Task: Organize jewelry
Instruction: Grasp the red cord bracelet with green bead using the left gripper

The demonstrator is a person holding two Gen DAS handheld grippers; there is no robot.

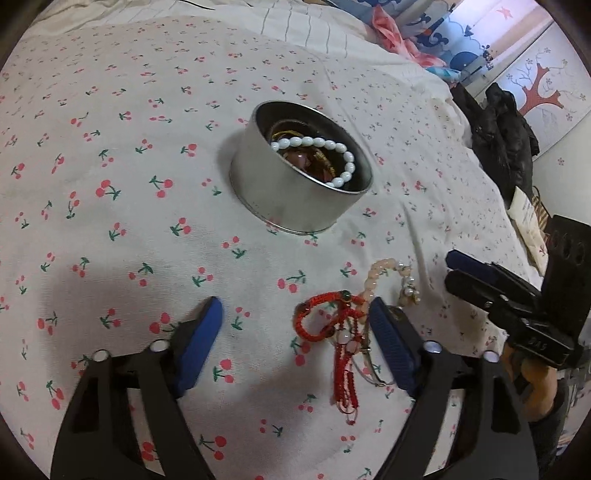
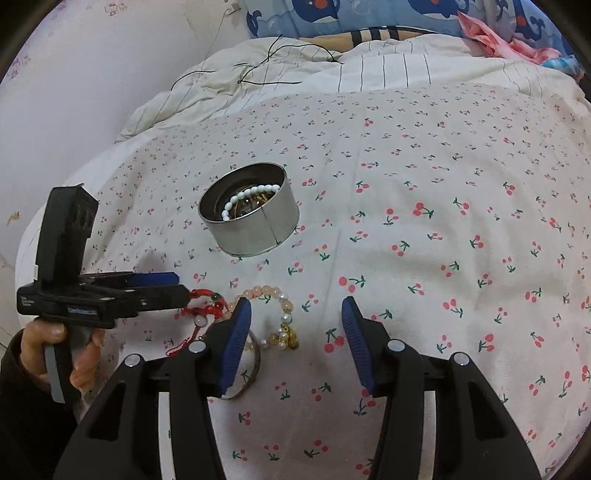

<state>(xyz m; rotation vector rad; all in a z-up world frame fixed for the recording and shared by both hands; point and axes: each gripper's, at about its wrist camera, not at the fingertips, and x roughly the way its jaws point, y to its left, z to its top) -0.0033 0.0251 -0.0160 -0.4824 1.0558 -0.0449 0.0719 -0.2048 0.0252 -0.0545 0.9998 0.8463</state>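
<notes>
A round metal tin [image 1: 295, 199] stands on the cherry-print bedspread and holds a white bead bracelet [image 1: 325, 147] with other jewelry under it; it also shows in the right wrist view [image 2: 255, 232]. A red braided cord bracelet [image 1: 317, 321], a peach bead bracelet [image 1: 373, 280] with pearl charms and a thin metal bangle [image 2: 251, 373] lie together in front of the tin. My left gripper [image 1: 295, 332] is open, its right finger touching the pile. My right gripper [image 2: 291, 332] is open just right of the pile, and shows in the left wrist view [image 1: 454, 269].
A rumpled striped duvet [image 2: 295, 74] with a black cable lies behind the bedspread [image 2: 443, 221]. Blue whale pillows [image 2: 351, 14] sit at the headboard. Dark clothing [image 1: 506, 136] hangs off the bed's right side. A wall [image 2: 74, 92] is on the left.
</notes>
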